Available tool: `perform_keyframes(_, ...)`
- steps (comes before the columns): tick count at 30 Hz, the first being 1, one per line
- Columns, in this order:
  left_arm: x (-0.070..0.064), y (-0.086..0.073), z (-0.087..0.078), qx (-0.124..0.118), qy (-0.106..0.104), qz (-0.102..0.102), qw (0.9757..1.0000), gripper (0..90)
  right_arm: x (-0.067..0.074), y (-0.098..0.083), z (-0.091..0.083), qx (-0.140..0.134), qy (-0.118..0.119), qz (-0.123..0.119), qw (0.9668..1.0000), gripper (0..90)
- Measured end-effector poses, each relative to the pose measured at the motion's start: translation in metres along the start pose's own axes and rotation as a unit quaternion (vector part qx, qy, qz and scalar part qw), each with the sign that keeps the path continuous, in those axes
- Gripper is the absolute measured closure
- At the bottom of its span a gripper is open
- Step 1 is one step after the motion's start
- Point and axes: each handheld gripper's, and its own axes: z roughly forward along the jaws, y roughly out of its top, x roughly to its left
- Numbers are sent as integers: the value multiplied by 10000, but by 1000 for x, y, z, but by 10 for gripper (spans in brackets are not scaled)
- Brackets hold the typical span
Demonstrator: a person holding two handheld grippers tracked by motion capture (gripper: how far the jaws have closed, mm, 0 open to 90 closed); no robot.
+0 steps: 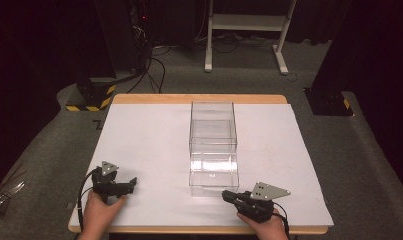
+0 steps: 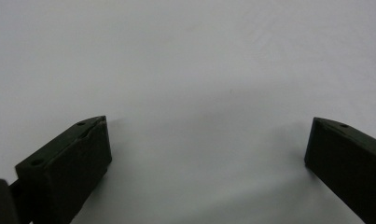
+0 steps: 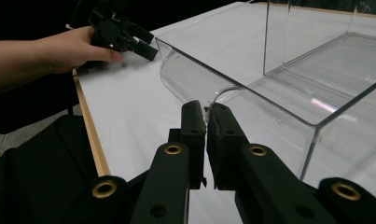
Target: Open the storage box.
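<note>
A clear plastic box (image 1: 212,116) stands in the middle of the white table (image 1: 149,135), and its clear drawer (image 1: 214,172) is slid out toward me. My right gripper (image 1: 227,196) is shut, its tips (image 3: 206,112) at the curved notch in the drawer's front wall (image 3: 265,116); whether they pinch anything I cannot tell. My left gripper (image 1: 132,184) rests low over bare table at the front left, its jaws wide open (image 2: 209,140) with nothing between them. In the right gripper view, the left gripper (image 3: 146,46) and its hand are off to the left.
The table's wooden front edge (image 3: 90,126) runs close under both hands. Beyond the table are grey carpet, a white frame stand (image 1: 246,35), black posts and cables (image 1: 154,65).
</note>
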Motion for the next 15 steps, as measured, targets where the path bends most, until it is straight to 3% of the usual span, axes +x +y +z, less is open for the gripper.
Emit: perform_keyframes(15, 0, 0, 0, 0, 0, -1, 10000, 5, 1, -2, -2, -79, -17, -80, 9999, 813)
